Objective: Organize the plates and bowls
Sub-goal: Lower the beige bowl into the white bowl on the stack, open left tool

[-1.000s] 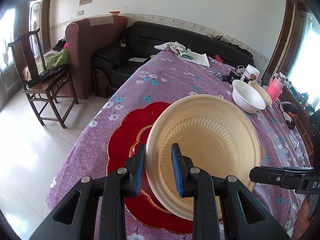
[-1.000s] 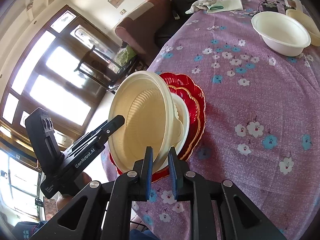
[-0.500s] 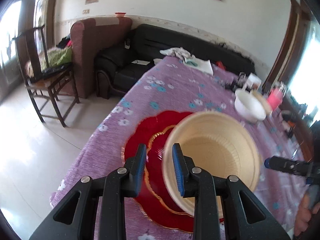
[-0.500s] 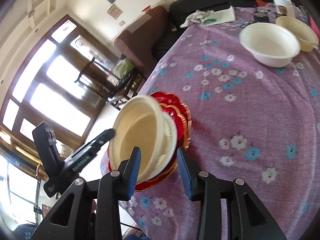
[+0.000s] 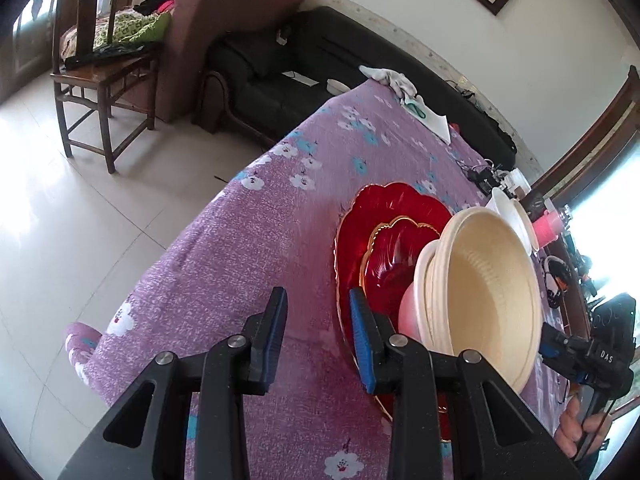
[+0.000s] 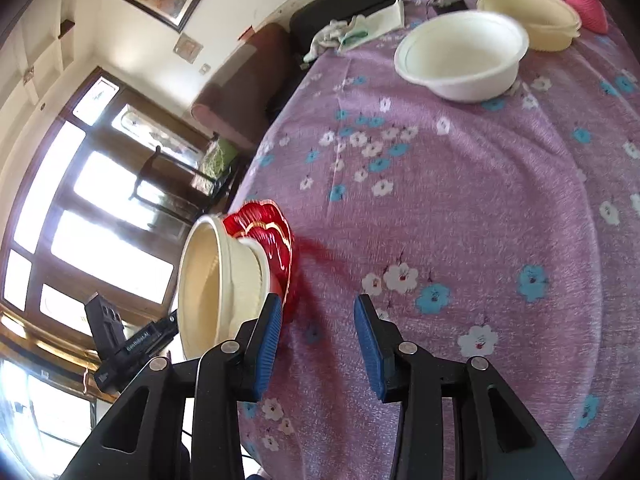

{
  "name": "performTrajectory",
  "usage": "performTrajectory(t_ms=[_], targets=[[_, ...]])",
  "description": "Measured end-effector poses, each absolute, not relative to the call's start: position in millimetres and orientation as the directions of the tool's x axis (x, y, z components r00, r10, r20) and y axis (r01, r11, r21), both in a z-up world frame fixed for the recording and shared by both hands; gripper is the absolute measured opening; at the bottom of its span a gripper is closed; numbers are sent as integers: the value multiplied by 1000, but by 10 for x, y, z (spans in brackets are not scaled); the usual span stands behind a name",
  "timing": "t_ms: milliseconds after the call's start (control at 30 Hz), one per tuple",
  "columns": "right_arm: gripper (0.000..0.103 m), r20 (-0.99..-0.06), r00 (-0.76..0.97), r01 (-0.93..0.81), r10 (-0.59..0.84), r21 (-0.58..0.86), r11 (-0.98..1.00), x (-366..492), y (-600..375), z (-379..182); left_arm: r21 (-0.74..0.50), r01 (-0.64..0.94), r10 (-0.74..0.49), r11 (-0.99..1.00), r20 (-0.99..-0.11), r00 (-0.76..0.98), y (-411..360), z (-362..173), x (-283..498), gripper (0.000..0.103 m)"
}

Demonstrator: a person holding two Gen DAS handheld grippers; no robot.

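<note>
A: Purple flowered cloth (image 5: 256, 248) fills both views. Tongs first?

B: Left gripper (image 5: 318, 336), bottom centre of its view: jaws apart, just been widening, only cloth between them. Right gripper (image 6: 316, 332), bottom centre of its own view: jaws apart too, nothing clamped.

A: Bowls?

B: Cream bowl (image 5: 492, 292) nested in a white one (image 5: 420, 276), just right of the left tongs' right pad, sitting on the red plates (image 5: 384, 240). No pad touches it. In the right view the same stack (image 6: 224, 280) sits at left, against the left pad's edge; contact unclear.

A: Farther out?

B: White bowl (image 6: 460, 56) and a cream bowl (image 6: 532, 20), touching, upper right of the right view. Black sofa (image 5: 280, 76) and wooden chair (image 5: 100, 64) upper left of the left view.
</note>
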State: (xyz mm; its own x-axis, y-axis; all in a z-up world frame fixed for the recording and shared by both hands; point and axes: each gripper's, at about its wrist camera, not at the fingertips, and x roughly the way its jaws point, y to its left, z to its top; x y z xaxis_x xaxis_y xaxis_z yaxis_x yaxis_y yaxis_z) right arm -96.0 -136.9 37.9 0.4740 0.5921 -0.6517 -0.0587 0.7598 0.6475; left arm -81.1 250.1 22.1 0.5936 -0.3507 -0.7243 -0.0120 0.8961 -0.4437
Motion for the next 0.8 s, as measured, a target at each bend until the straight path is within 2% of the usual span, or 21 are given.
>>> performTrajectory(t_ms=[67,133,233,400,567,800], targets=[[40,-663,453,-66,596,642,764,-932,-1278,309,-425,-13,-335,905,-734,591,2460,200,-779,30],[34,-677,430,-72,597,634,770,-903,-1180,236,-415,-10,-331,910,-739,586,2414,173,-750,30],[33,-682,403,-82,611,638,766,-869,-1063,151,-400,0,-326,916,-746,581,2334,156,-719,25],[23,-679,404,-96,613,634,767,-841,-979,140,-387,8,-319,922,-747,583,2252,162,-652,15],[22,-683,422,-78,597,628,774,-779,-1034,137,-359,17,-298,933,-748,593,2090,190,-522,14],[22,-693,464,-31,552,610,792,-652,-1295,151,-377,60,-341,924,-746,572,1815,176,-261,15]])
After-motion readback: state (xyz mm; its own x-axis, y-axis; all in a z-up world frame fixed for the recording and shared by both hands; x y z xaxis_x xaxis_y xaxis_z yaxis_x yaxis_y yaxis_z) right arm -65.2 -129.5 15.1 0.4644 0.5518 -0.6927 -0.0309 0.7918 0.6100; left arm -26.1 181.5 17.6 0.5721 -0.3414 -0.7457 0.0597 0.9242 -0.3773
